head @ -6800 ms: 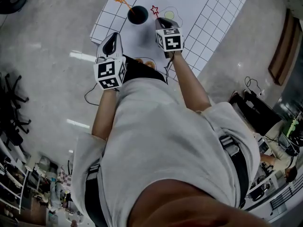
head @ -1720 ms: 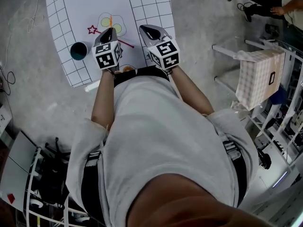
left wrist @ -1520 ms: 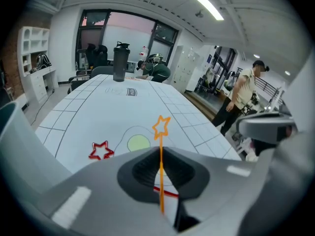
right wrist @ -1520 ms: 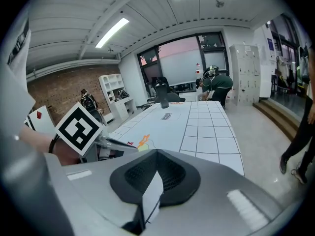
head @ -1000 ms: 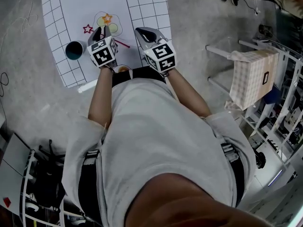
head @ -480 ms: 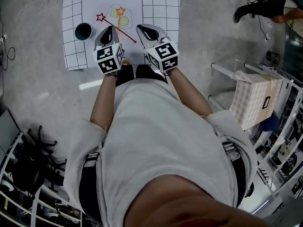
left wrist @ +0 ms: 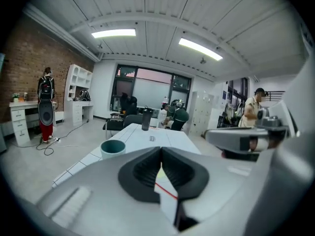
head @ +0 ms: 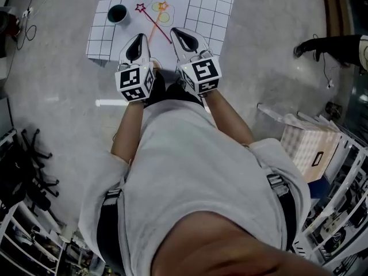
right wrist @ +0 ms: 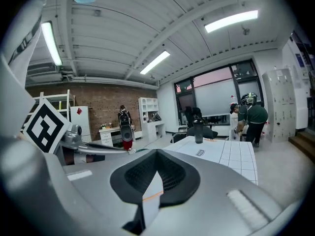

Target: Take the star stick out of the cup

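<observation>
Left claw (head: 138,39) & right claw (head: 179,34) are both pressing shut w/ nothing in them, hanging over the table's (head: 224,4) near edge. Red star stick (head: 148,17) & orange star stick (head: 154,30) are lying crossed at 12, outside the cup (head: 118,13) at 11. Prob. done; I'm staying high, not brushing the sticks.

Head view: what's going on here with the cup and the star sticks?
A person holds a gripper in each hand over the near edge of the white gridded sheet. The left gripper and right gripper both have their jaws closed on nothing. The dark cup stands at the sheet's far left with no stick in it. The red star stick and orange star stick lie crossed on the sheet beside it.
</observation>
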Motion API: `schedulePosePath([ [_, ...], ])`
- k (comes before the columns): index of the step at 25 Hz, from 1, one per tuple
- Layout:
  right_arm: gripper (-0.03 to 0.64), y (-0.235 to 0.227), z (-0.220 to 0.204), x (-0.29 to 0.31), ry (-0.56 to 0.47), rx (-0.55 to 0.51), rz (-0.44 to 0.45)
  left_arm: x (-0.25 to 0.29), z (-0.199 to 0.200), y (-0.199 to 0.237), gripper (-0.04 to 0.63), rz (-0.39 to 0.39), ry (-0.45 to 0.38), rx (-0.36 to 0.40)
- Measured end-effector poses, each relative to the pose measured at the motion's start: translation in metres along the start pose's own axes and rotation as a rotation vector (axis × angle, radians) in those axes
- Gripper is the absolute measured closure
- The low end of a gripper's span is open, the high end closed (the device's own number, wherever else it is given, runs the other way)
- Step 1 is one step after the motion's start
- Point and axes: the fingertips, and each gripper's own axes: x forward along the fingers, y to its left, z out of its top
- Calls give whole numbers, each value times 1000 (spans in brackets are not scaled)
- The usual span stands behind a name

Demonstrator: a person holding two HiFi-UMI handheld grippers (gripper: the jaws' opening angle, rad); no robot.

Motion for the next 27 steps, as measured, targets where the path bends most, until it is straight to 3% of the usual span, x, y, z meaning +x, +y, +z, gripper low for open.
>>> schedulePosePath([
  [6,617,20,16,-26,-41,-35,29,-49,18,-21,592,15,-88,26],
  [27,617,14,3,-28,2,-1,21,-56,12,-26,592,26,-62,35],
])
